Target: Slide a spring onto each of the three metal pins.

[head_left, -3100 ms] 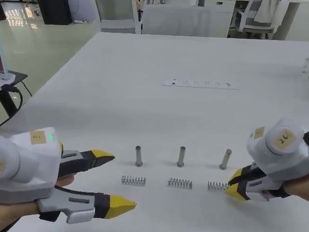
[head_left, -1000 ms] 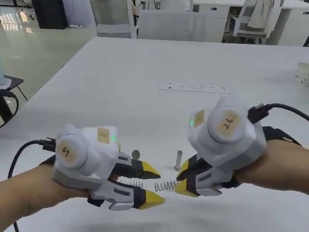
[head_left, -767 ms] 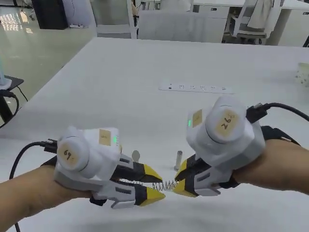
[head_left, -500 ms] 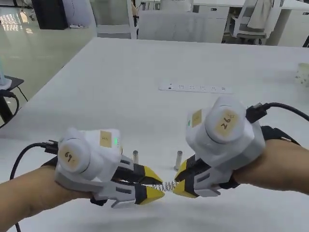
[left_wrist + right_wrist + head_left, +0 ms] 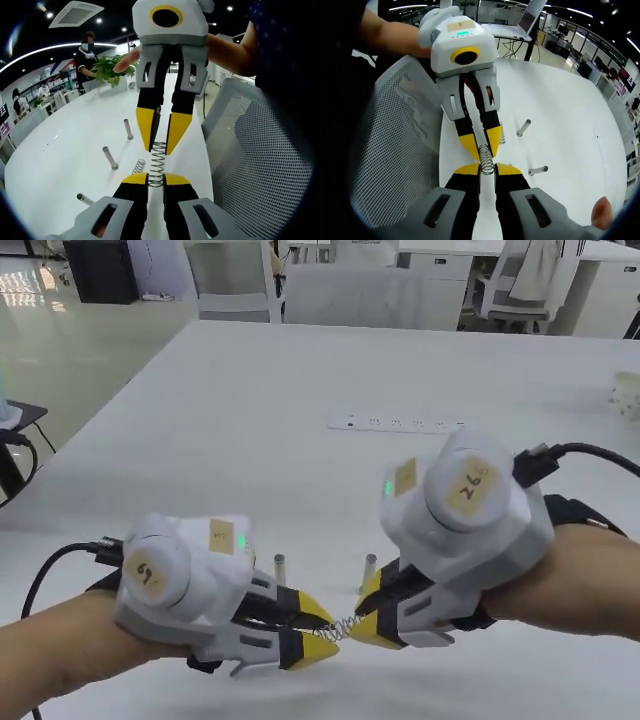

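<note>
Fingers of the left gripper (image 5: 156,179) are clamped on one end of the spring (image 5: 157,160), and the fingers of the right gripper (image 5: 487,170) are clamped on its other end. The two sets of yellow tips point at each other, with the spring spanning the short gap between them. In the head view the spring is on the near side of the pins, low in the picture, with the left gripper at its left end and the right gripper at its right end. A grey mesh chair back (image 5: 250,150) shows close beside the grippers in both gripper views. Beyond the held spring, a second spring (image 5: 138,166) lies flat on the white table (image 5: 300,420), near the pins. In the left gripper view three metal pins stand in a row on the table: the nearest pin (image 5: 85,200), the middle pin (image 5: 110,157) and the farthest pin (image 5: 129,129), all bare, each well apart from the next. Farther across the table, a white power strip (image 5: 395,424) lies flat. Chairs (image 5: 370,290) stand along the far edge of the table.
</note>
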### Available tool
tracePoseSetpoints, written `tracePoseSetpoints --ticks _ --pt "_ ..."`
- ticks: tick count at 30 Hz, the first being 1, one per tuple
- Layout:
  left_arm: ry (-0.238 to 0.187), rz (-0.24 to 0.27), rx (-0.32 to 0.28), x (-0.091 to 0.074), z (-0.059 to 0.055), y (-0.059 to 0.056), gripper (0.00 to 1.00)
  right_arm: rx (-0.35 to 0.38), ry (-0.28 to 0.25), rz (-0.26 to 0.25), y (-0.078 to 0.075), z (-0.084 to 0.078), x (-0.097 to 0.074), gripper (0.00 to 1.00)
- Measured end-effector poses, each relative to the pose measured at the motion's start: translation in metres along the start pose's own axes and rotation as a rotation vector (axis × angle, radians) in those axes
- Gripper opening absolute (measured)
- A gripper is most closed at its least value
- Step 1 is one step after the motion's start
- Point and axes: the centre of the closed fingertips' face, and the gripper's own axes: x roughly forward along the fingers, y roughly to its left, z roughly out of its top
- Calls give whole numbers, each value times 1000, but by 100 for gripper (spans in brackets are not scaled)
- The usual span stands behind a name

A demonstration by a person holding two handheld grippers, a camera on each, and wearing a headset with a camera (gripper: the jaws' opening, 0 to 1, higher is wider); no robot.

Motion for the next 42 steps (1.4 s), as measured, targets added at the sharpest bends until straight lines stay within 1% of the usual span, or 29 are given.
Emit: tracePoseSetpoints --ticks 4,8,12,21,23,32,42 --pt "-4 -3 -1 0 1 -1 3 -15 -1 -3 1 5 -1 8" --pt "-7 -8 -1 0 1 -2 3 -23 -18 -2 3 11 -3 8" --pt "-10 -9 -2 0 2 -3 2 -28 -23 -3 3 14 -2 8" --pt "-7 -19 0 0 1 -6 2 -11 -25 17 6 12 -1 9" --pt "-12 -19 -2 0 3 -6 2 -6 -28 25 7 12 0 11" --pt "-37 -17 8 -2 13 -7 2 1 -25 34 6 9 5 10" --pt "-61 -14 8 -3 18 -6 2 13 -37 36 5 10 4 9"
